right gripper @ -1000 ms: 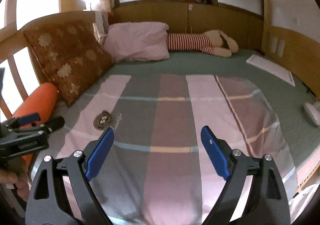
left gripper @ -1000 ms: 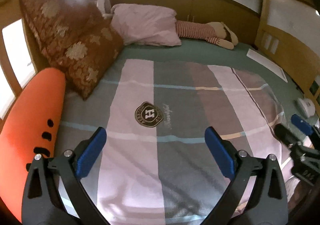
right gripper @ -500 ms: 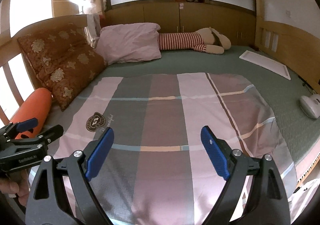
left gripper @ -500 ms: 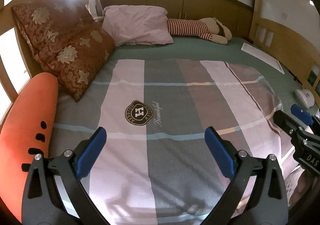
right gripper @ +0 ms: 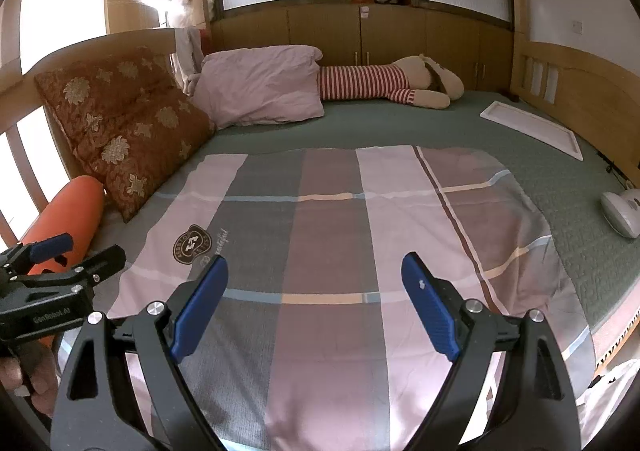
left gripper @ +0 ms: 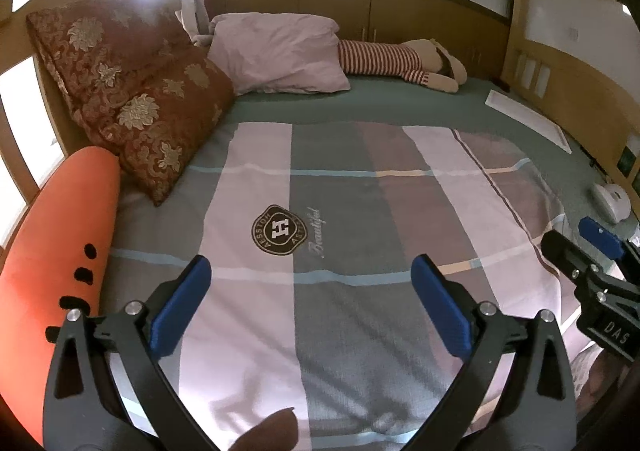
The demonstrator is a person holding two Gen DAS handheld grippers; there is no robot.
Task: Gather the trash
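Scanning: no trash visible on the striped quilt [right gripper: 340,235] — handling and hold-point cannot be judged.
Left gripper [left gripper: 310,305]: fingers wide, empty.
Right gripper [right gripper: 316,301]: fingers wide, empty.

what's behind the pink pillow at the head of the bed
A striped plush toy stretches out from behind the pink pillow; its near end is covered. Wooden cabinet doors stand beyond.

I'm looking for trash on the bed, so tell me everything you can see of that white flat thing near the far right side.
The white flat panel is a long, thin rectangle with a raised rim, like a shallow tray or frame; its material is unclear. It lies flat on the green bedspread, angled beside the wooden side rail, apart from the striped plush toy. Nothing rests on it.
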